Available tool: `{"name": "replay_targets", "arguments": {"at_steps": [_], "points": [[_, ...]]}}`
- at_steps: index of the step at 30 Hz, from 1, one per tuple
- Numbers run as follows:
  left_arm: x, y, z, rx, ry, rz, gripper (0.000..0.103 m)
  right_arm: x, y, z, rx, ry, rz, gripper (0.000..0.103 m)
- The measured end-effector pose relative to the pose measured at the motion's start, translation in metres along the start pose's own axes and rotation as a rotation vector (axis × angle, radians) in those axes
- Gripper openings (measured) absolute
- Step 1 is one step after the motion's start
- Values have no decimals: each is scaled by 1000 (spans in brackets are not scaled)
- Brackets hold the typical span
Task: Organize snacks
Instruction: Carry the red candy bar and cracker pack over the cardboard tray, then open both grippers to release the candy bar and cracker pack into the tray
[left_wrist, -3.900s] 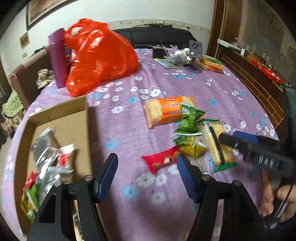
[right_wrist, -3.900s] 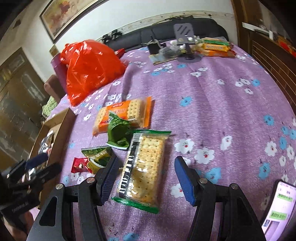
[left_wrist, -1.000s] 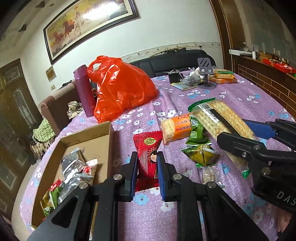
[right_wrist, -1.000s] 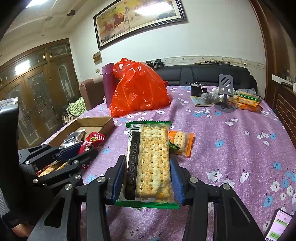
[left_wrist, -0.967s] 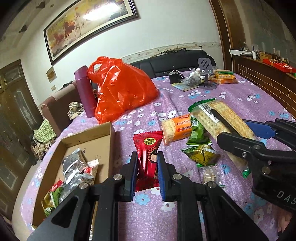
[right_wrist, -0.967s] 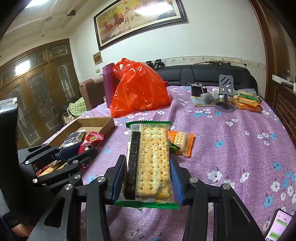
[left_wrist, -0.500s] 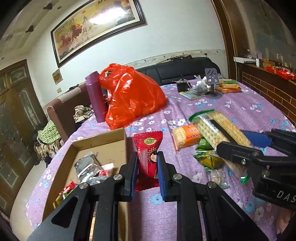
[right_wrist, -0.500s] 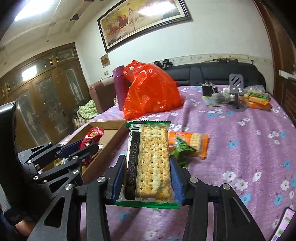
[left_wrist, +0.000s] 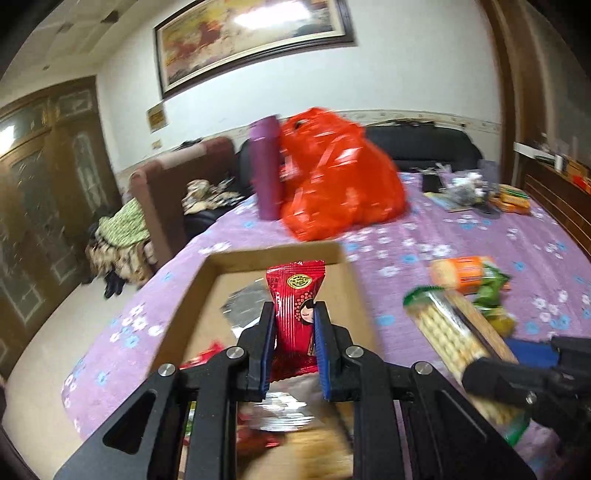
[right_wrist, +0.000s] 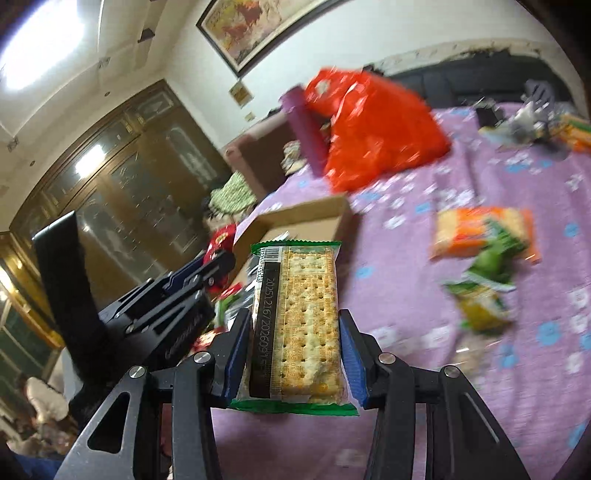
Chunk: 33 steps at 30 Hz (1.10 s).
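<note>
My left gripper (left_wrist: 294, 328) is shut on a red snack packet (left_wrist: 294, 302) and holds it above the open cardboard box (left_wrist: 207, 280), which has several foil and red packets inside. My right gripper (right_wrist: 293, 332) is shut on a long cracker pack with green ends (right_wrist: 299, 317), held above the table just right of the box (right_wrist: 314, 214). The cracker pack (left_wrist: 454, 332) and right gripper (left_wrist: 524, 369) show at the lower right of the left wrist view. The left gripper (right_wrist: 207, 269) with the red packet (right_wrist: 221, 240) shows left in the right wrist view.
An orange cracker pack (left_wrist: 458, 269) and green packets (left_wrist: 491, 284) lie on the purple flowered tablecloth (left_wrist: 406, 240) right of the box. A red plastic bag (left_wrist: 332, 173) and a purple bottle (left_wrist: 266, 166) stand behind the box. Clutter sits at the far right end (left_wrist: 480, 192).
Both grippers have moved left with their packs; the left one now hangs over the box instead of beside it, and the right one has come up next to the box.
</note>
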<state>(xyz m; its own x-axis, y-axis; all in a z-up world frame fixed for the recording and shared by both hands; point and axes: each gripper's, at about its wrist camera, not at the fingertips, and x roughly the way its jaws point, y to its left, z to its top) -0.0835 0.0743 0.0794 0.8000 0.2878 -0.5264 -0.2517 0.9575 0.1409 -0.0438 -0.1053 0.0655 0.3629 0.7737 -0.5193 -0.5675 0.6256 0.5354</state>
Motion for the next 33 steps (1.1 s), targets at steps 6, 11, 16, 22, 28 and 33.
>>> {"name": "replay_targets", "arguments": {"at_steps": [6, 11, 16, 22, 28, 33], "points": [[19, 46, -13, -57, 67, 61, 19, 35, 31, 3, -33, 56, 37, 51], [29, 67, -19, -94, 106, 54, 19, 63, 44, 9, -52, 88, 20, 51], [40, 73, -24, -113, 145, 38, 19, 85, 43, 10, -43, 110, -6, 51], [42, 72, -26, -116, 161, 34, 36, 99, 46, 11, -56, 121, -23, 53], [31, 73, -19, -117, 128, 46, 47, 76, 47, 16, -81, 58, -17, 59], [20, 66, -12, -109, 107, 35, 47, 50, 29, 23, -59, 26, -32, 59]]}}
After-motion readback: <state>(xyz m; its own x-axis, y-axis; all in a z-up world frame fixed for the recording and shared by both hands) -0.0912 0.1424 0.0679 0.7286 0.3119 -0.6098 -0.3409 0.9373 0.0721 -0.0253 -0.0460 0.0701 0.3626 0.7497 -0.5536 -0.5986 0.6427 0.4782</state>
